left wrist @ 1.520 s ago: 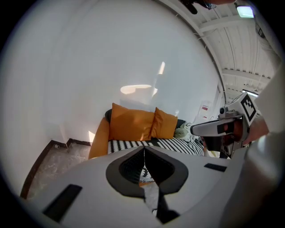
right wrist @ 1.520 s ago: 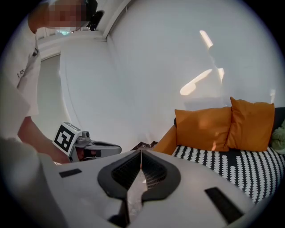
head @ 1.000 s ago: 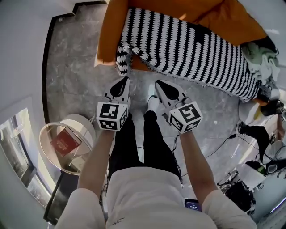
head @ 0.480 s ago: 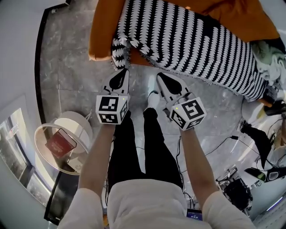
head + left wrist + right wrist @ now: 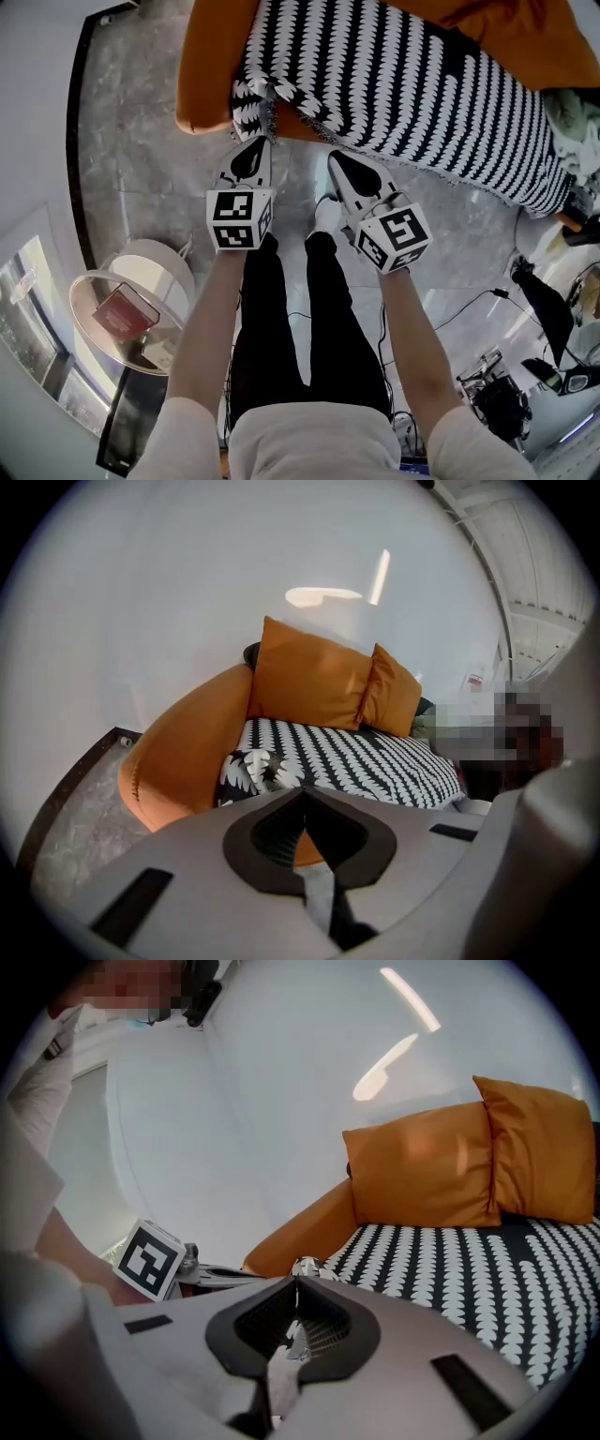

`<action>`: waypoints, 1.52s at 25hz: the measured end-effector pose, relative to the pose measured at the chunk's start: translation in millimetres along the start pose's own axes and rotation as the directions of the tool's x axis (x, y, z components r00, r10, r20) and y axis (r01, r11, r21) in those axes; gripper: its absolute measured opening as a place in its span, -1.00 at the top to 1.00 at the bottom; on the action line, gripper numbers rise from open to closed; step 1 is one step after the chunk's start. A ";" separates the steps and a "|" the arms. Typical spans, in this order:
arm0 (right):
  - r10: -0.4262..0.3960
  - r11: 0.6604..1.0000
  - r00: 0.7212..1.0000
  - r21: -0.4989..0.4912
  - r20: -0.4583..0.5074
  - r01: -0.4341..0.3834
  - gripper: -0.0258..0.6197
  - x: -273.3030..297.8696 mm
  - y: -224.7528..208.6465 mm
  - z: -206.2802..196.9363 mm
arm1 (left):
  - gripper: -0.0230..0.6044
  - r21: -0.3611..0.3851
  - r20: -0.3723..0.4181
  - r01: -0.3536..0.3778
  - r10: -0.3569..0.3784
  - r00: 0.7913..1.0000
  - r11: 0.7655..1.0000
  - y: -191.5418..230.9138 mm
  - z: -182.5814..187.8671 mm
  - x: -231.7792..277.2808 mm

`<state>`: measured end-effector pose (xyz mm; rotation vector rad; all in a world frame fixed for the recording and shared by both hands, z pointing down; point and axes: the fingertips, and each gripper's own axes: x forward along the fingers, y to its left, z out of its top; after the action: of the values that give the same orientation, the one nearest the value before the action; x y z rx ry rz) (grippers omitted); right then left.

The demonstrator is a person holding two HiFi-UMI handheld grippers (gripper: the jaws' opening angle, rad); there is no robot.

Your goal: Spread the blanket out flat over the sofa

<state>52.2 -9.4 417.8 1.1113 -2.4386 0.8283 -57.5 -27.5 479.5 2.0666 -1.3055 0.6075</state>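
Note:
A black-and-white patterned blanket (image 5: 412,84) lies over the seat of an orange sofa (image 5: 208,66). Its front left corner (image 5: 251,101) hangs bunched over the seat edge. Both grippers hover over the floor just short of that edge, side by side. My left gripper (image 5: 253,148) is shut and holds nothing, its tip just below the bunched corner. My right gripper (image 5: 337,161) is also shut and holds nothing. From the left gripper (image 5: 302,791) I see the blanket (image 5: 366,759) and two orange cushions (image 5: 314,679). Past the right gripper (image 5: 296,1281) lies the blanket (image 5: 487,1260).
A round white side table (image 5: 141,272) with a red book (image 5: 125,315) stands on the floor at the left. Cables (image 5: 473,307) and dark equipment (image 5: 502,403) lie at the right. A pale green cloth (image 5: 579,117) sits at the sofa's right end. The person's legs stand between the grippers.
The person has stepped closer to the sofa, and both grippers now sit nearer the seat's front edge. Their jaws have stayed shut.

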 end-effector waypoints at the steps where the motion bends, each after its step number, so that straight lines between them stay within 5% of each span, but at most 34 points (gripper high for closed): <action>1: 0.004 1.000 1.000 -0.002 -0.005 -0.004 0.84 4.3 -1.2 -4.3 | 0.87 -0.005 -0.004 -0.004 0.004 1.000 1.000 3.4 -4.0 5.4; 15: -0.013 1.000 1.000 -0.004 -0.025 0.013 0.84 57.2 -27.5 -42.6 | 0.86 0.021 -0.034 -0.035 0.036 0.999 0.999 34.3 -30.6 79.9; 26: -0.032 0.999 0.999 0.025 -0.012 0.032 0.84 76.6 -49.7 -59.3 | 0.35 0.052 -0.081 -0.118 0.122 0.989 0.992 48.4 -49.1 130.8; 38: -0.042 0.998 0.999 0.047 -0.015 0.043 0.84 91.9 -57.7 -72.5 | 0.43 0.034 -0.107 -0.198 0.200 0.974 0.980 83.4 -46.3 153.7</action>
<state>42.1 -46.6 542.5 1.1661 -2.3869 0.8825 -73.5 -118.8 634.9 1.9048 -1.4573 0.8169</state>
